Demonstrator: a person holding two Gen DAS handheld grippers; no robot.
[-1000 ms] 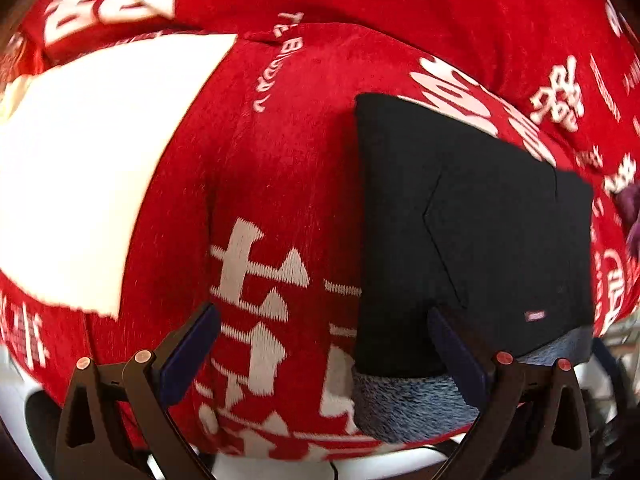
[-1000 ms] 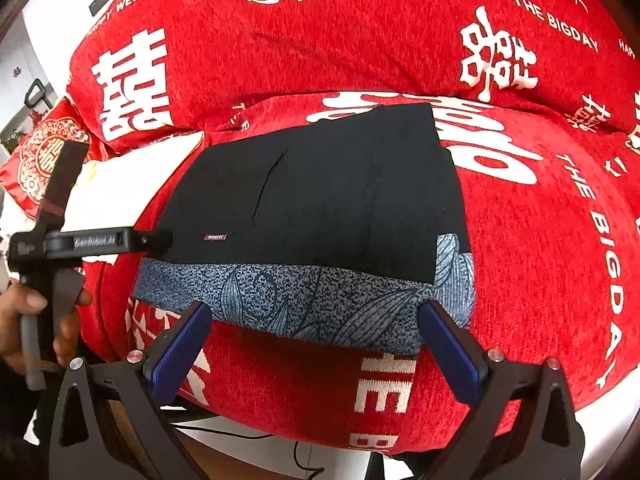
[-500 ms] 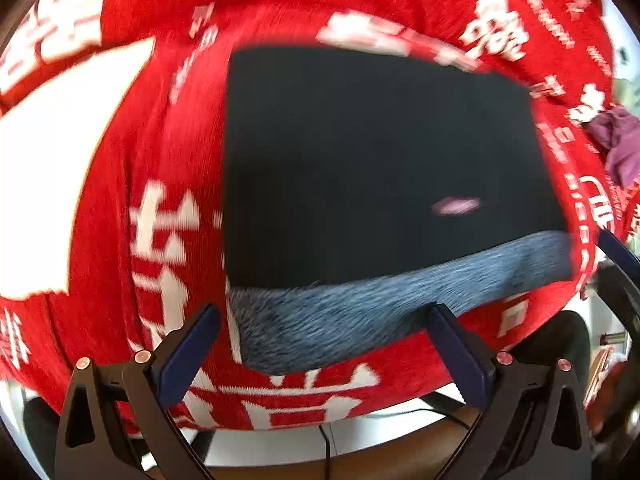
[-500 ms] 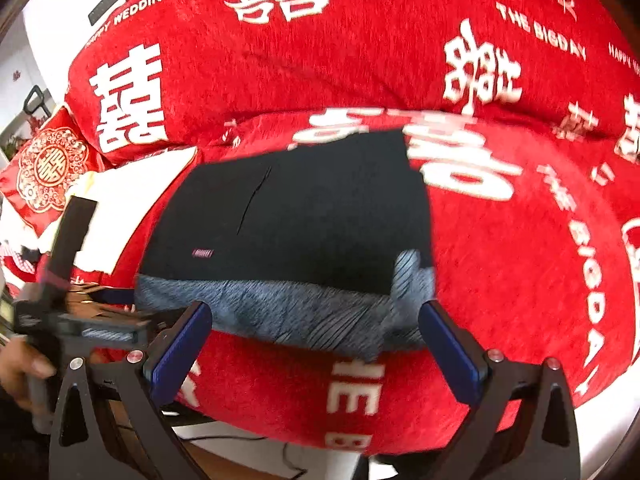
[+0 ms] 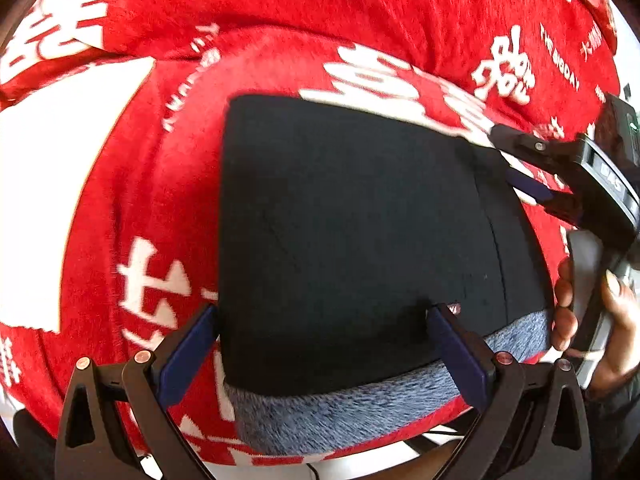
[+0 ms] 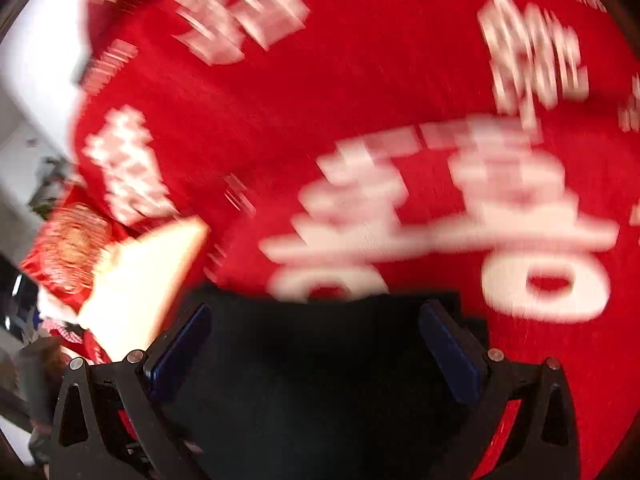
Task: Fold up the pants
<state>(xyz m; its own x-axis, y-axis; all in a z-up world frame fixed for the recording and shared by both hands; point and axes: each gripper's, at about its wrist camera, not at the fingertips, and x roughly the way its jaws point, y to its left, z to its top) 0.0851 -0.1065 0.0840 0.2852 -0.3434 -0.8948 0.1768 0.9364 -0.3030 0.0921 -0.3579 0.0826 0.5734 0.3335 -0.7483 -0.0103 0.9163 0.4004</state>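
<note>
The folded black pants (image 5: pixel 352 232) are lying on the red blanket (image 5: pixel 280 20), grey waistband toward its near edge. The left gripper (image 5: pixel 322 344) is hovering wide open over that edge, holding nothing. The right gripper (image 6: pixel 316 344) (view blurred) is spread wide above the pants' far edge, empty.

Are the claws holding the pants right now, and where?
No. Both claws are open and grip nothing. The left claw hovers at the near edge of the folded black pants; the right claw is over them too.
</note>
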